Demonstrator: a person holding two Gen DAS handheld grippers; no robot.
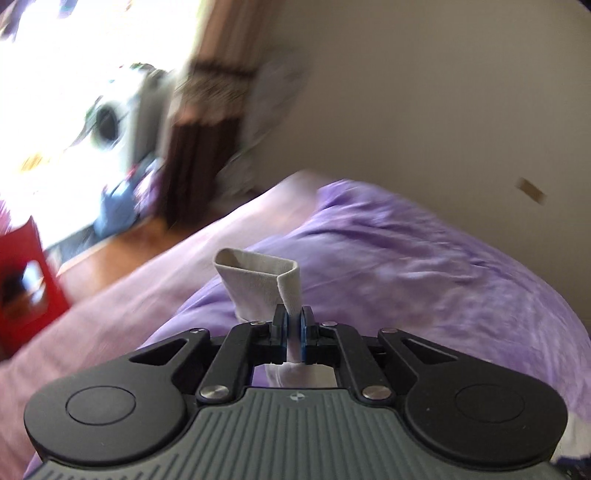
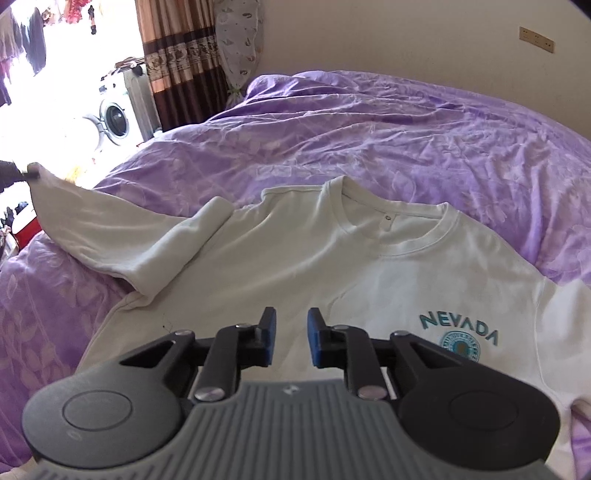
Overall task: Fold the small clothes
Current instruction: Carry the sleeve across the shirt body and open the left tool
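Observation:
A white T-shirt (image 2: 295, 258) with a teal "NEVADA" print (image 2: 458, 326) lies face up on the purple bedspread (image 2: 369, 140). My left gripper (image 1: 293, 325) is shut on the shirt's sleeve cuff (image 1: 258, 273), which sticks up past the fingertips. In the right wrist view the left gripper (image 2: 31, 171) shows at the far left edge, holding the sleeve (image 2: 92, 218) lifted and stretched off the bed. My right gripper (image 2: 291, 332) is open and empty, hovering just above the shirt's chest.
The purple bedspread (image 1: 424, 258) is wrinkled and covers the bed. A washing machine (image 2: 114, 114), brown curtain (image 2: 181, 62) and bright window stand beyond the bed's far left. A red box (image 1: 22, 280) sits on the floor by the bed. A beige wall (image 2: 406, 33) runs behind.

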